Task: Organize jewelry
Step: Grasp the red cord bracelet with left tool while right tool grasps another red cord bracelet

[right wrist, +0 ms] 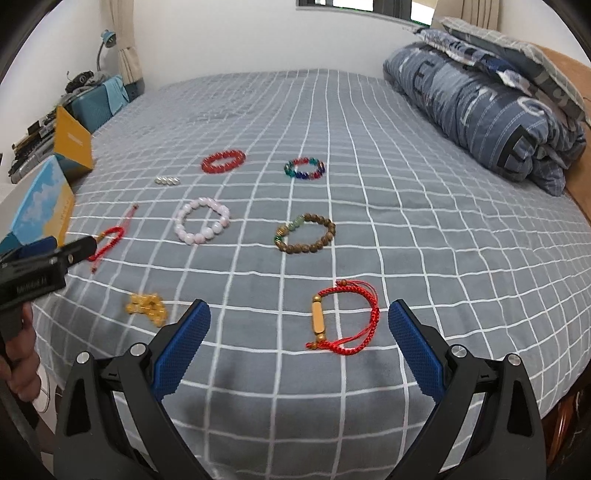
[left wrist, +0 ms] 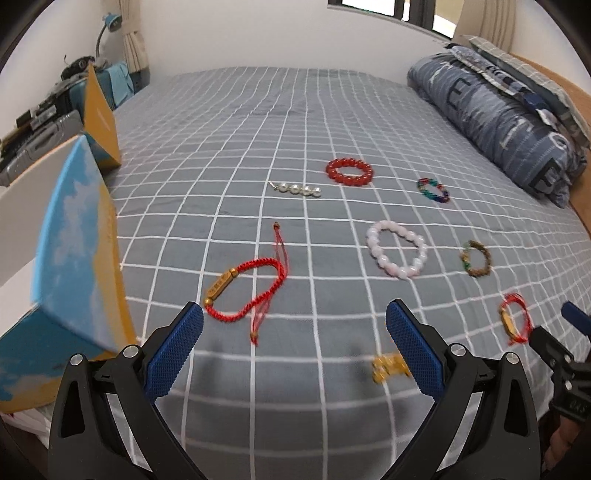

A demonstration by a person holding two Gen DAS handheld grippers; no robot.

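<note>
Several bracelets lie on the grey checked bedspread (left wrist: 258,122). My left gripper (left wrist: 294,325) is open and empty, just short of a red cord bracelet with a gold tube (left wrist: 243,286). My right gripper (right wrist: 299,321) is open and empty, with a second red cord bracelet (right wrist: 345,319) between its fingers' line of sight. Also lying there: a pink bead bracelet (right wrist: 201,225), a brown wooden bead bracelet (right wrist: 304,232), a red bead bracelet (right wrist: 223,160), a multicoloured bead bracelet (right wrist: 304,169), a short pearl string (left wrist: 299,189) and a yellow bead bunch (right wrist: 147,308). An open blue-and-yellow box (left wrist: 70,258) stands at the left.
A rolled blue quilt (right wrist: 491,107) and pillows lie along the right side by the wooden headboard. The box's yellow lid (left wrist: 99,114) stands behind the box. A cluttered desk with a lamp (left wrist: 109,29) is at the far left. The bed's front edge is just below both grippers.
</note>
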